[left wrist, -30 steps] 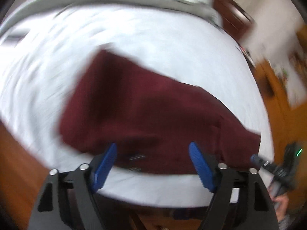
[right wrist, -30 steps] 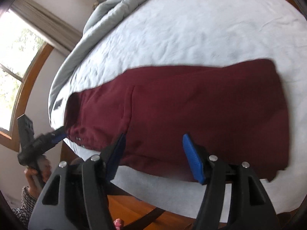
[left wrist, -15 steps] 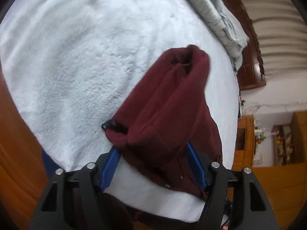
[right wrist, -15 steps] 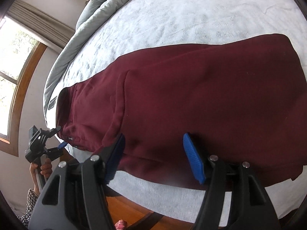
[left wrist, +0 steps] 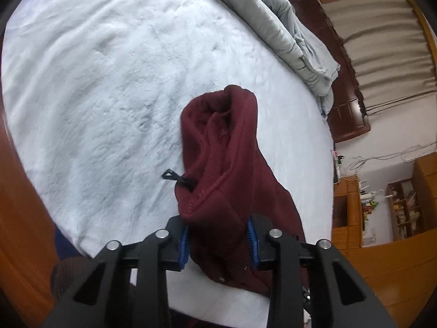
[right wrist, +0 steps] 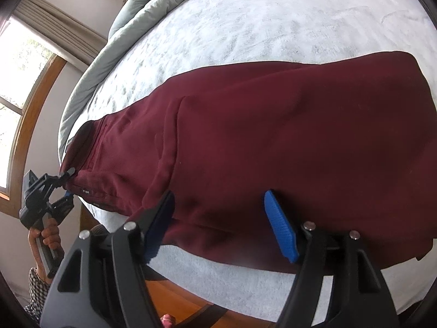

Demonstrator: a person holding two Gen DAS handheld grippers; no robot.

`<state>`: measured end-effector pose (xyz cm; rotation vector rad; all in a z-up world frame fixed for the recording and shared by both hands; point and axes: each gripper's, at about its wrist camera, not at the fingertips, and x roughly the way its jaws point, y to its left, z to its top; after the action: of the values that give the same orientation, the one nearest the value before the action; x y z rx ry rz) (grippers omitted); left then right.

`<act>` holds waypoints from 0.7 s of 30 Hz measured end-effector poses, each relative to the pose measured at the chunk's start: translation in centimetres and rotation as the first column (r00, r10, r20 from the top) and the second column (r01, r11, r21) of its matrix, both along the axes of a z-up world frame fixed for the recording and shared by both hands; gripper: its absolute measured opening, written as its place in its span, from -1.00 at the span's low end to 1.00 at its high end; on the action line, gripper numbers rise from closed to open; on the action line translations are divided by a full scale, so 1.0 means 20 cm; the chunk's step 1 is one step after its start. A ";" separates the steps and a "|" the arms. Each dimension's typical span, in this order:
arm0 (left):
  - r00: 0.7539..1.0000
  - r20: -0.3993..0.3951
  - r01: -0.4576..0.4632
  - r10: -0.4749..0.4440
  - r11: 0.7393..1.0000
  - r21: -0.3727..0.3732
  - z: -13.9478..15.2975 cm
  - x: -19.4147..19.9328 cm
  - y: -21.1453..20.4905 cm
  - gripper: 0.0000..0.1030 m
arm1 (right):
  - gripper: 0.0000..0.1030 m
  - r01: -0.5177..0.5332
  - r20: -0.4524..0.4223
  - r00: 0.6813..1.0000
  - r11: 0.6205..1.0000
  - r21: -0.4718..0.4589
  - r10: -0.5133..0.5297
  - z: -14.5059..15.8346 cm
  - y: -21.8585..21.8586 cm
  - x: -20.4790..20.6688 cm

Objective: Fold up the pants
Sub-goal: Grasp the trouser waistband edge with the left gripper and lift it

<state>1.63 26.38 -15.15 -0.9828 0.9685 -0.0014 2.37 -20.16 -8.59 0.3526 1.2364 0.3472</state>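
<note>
Dark red pants (right wrist: 273, 142) lie lengthwise along the near edge of a white bed (right wrist: 273, 27). My left gripper (left wrist: 218, 242) is shut on the waistband end of the pants (left wrist: 224, 169), which bunches up between the blue pads; a black drawstring (left wrist: 177, 179) sticks out. The left gripper also shows in the right wrist view (right wrist: 65, 184) at the pants' left end. My right gripper (right wrist: 221, 224) is open, its blue pads (right wrist: 280, 235) straddling the near edge of the pants' middle section.
A grey duvet (left wrist: 286, 27) is heaped at the far side of the bed. A dark wooden headboard (left wrist: 344, 87) and curtains stand beyond. A window (right wrist: 16, 87) is at the left. Wooden floor lies below the bed's near edge.
My left gripper moved onto the waistband end and closed on it, bunching the fabric. My right gripper moved closer to the pants' near edge and stayed open.
</note>
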 end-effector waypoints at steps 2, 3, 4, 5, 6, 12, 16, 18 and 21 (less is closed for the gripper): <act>0.998 -0.069 -0.017 0.016 1.000 -0.008 -0.10 0.03 0.03 -0.30 | 0.33 -0.003 0.003 1.000 1.000 -0.002 0.003 0.00 0.00 0.00; 0.995 -0.096 -0.027 0.025 0.999 -0.024 -0.15 0.03 0.04 -0.20 | 0.33 -0.003 0.004 1.000 1.000 -0.001 0.003 0.00 0.00 0.00; 0.993 -0.108 -0.042 0.036 0.998 -0.053 -0.20 0.04 0.05 -0.20 | 0.33 -0.003 0.004 1.000 1.000 0.003 0.003 0.00 0.00 0.00; 0.993 -0.100 -0.070 0.060 0.992 -0.101 -0.24 0.04 0.07 -0.21 | 0.33 -0.002 0.003 1.000 1.000 0.009 0.002 0.00 0.00 0.00; 0.993 -0.095 -0.078 0.068 0.990 -0.114 -0.23 0.03 0.07 -0.26 | 0.33 0.000 0.002 1.000 1.000 0.017 0.000 0.00 0.00 0.00; 0.996 0.028 -0.076 0.080 0.991 -0.114 -0.06 0.01 0.00 -0.45 | 0.31 0.016 0.002 1.000 0.997 0.081 -0.016 0.04 -0.07 -0.01; 0.990 0.140 -0.003 0.012 0.998 -0.063 0.14 0.08 -0.11 -0.45 | 0.32 0.042 0.041 0.998 0.996 0.081 -0.045 0.13 -0.15 -0.04; 0.982 0.186 0.046 -0.041 0.999 -0.023 0.24 0.11 -0.19 -0.45 | 0.32 0.061 0.067 0.996 0.995 0.075 -0.066 0.18 -0.21 -0.06; 0.964 0.240 0.115 -0.114 0.993 0.010 0.36 0.17 -0.33 -0.45 | 0.34 0.107 0.091 0.989 0.989 0.104 -0.116 0.24 -0.34 -0.09</act>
<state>5.02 19.78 -8.02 -0.9056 0.8008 -0.2151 0.66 -26.93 -3.70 0.4826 1.1022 0.3259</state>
